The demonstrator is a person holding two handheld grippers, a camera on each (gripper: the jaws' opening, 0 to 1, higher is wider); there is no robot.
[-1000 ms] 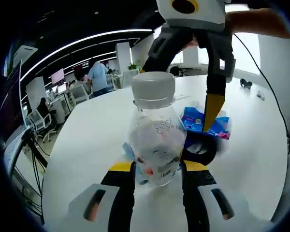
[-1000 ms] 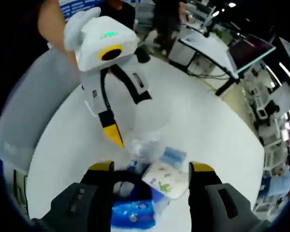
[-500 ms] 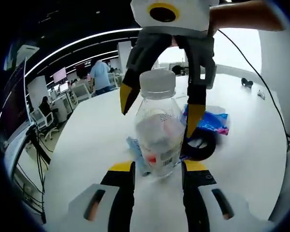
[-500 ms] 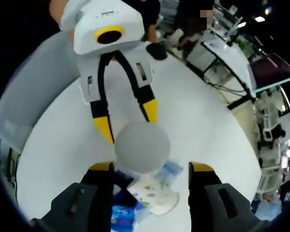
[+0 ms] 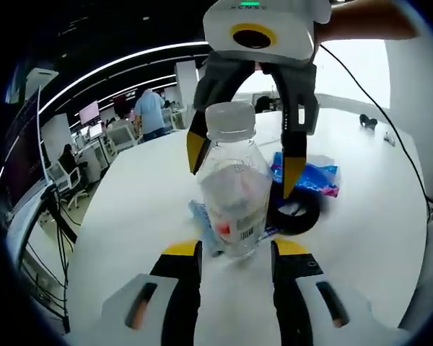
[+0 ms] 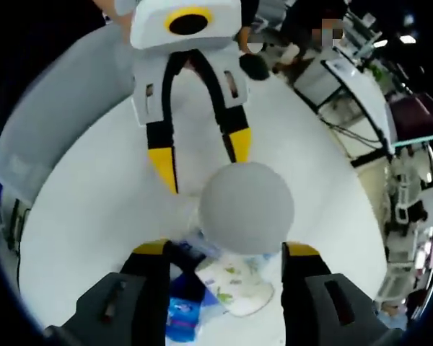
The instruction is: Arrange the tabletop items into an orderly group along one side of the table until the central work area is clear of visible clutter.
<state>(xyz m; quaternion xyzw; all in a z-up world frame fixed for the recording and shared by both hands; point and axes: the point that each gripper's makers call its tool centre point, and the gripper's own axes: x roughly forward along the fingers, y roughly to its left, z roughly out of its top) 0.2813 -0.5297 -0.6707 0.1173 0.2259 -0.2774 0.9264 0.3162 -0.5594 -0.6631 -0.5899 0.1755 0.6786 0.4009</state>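
Note:
A clear plastic bottle with a pale grey cap stands upright on the white table. My left gripper is open, its yellow-tipped jaws on either side of the bottle's base and just short of it. My right gripper comes down from above, open, its jaws straddling the bottle's neck and shoulders. In the right gripper view I look down on the cap between my right gripper jaws, with the left gripper beyond it.
Behind the bottle lie a blue packet, a black ring and a light blue packet. A white patterned packet lies under the cap. An office with desks and a person lies beyond the table's far left edge.
My right gripper has swung in from the right and come down over the bottle, so its jaws now straddle the cap. The left gripper has drawn back slightly from the bottle.

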